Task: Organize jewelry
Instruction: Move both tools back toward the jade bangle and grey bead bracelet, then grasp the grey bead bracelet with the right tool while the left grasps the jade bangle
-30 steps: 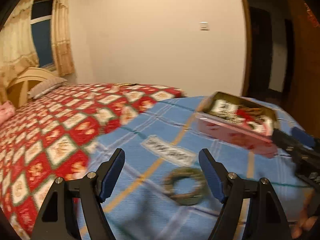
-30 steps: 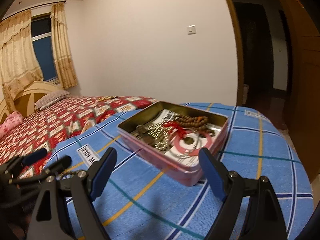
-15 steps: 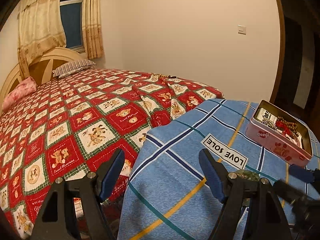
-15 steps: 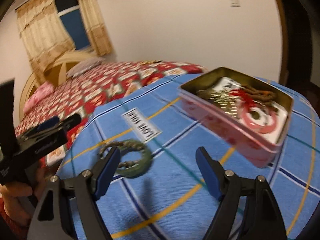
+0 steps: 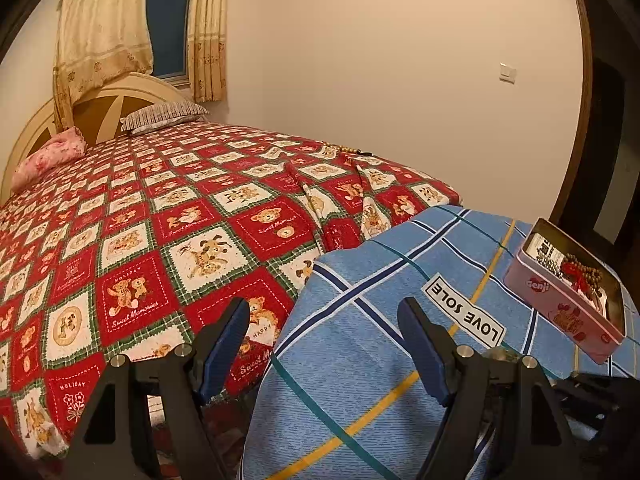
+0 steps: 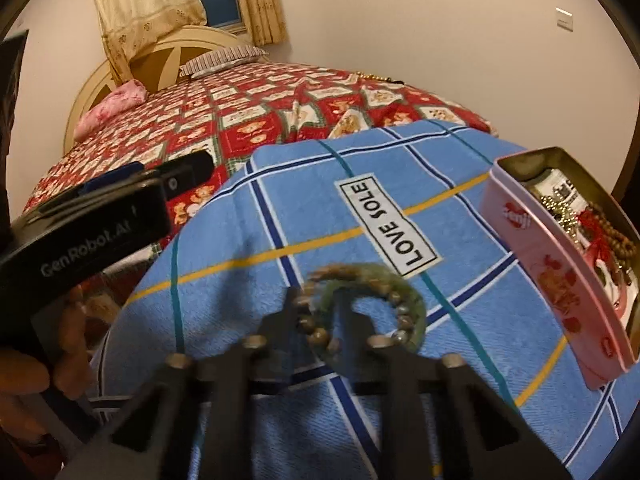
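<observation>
We're partway through, we reckon: the pink tin (image 6: 560, 280) at the right edge of the frame already holds a brown bead string, a gold chain and something red, and a green bracelet (image 6: 372, 300) at bottom center still sits on the blue blanket (image 6: 320, 208). Our right gripper (image 6: 320, 312) is closed around its near side. The left gripper (image 5: 324, 344) just hangs wide open, holding nothing.

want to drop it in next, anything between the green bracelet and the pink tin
Nothing visible. The right gripper is closed around the near-left part of the green bracelet, which has a beaded string with it, on the blue blanket. Only bare blanket and the LOVE SOLE label lie toward the open pink tin.
</observation>
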`<state>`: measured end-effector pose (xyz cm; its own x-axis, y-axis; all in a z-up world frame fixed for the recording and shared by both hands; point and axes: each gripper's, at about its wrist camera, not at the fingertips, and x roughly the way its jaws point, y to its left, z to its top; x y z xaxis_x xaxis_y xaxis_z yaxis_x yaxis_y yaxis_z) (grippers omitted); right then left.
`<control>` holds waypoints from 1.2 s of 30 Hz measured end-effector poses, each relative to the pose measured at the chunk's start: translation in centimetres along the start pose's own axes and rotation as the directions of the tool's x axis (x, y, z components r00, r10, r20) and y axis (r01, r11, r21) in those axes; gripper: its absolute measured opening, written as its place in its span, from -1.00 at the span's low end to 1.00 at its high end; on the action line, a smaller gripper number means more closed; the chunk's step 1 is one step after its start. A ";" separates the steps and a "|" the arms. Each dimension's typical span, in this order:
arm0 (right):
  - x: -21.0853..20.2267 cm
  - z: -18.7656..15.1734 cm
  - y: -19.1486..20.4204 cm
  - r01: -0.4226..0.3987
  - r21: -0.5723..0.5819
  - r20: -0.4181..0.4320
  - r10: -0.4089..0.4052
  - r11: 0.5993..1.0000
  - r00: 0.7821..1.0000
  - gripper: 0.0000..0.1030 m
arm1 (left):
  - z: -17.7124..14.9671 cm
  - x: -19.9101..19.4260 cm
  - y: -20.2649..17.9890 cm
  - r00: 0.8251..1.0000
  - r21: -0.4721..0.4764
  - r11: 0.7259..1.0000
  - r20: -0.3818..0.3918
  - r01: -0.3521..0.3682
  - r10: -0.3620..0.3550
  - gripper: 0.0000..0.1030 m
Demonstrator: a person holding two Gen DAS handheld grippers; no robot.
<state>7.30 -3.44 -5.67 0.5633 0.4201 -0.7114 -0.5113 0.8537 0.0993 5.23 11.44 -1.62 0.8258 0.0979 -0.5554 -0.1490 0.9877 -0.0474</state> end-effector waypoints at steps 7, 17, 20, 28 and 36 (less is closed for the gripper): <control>-4.1 -0.2 -3.5 -0.066 0.147 0.204 0.035 0.987 0.978 -0.76 | 0.0 0.1 -1.4 1.000 0.073 0.997 -0.006 0.010 -0.010 0.48; -7.4 -1.2 -8.1 -0.034 0.267 0.272 -0.041 0.963 0.962 -0.76 | -0.8 -0.3 -5.5 0.965 0.187 0.947 -0.082 0.260 -0.249 0.48; -7.7 -1.4 -9.1 0.066 0.252 0.245 -0.129 0.966 0.961 -0.76 | -1.9 1.1 -9.0 0.926 0.280 0.890 -0.226 0.360 -0.304 0.48; -5.8 -3.1 -11.1 0.019 0.248 0.094 -0.044 0.969 0.995 -0.69 | -2.9 3.6 -13.6 0.896 0.338 0.859 -0.359 0.385 -0.261 0.49; -6.5 -3.9 -11.1 0.014 0.260 0.065 -0.032 0.966 0.997 0.41 | -2.7 4.9 -12.0 0.888 0.245 0.899 -0.384 0.364 -0.254 0.31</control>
<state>6.76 -16.86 -4.84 0.6208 0.4115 -0.6673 -0.3169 0.9102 0.2666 9.63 -0.23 -6.02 0.5620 -0.2112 -0.7997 0.2994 0.9532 -0.0414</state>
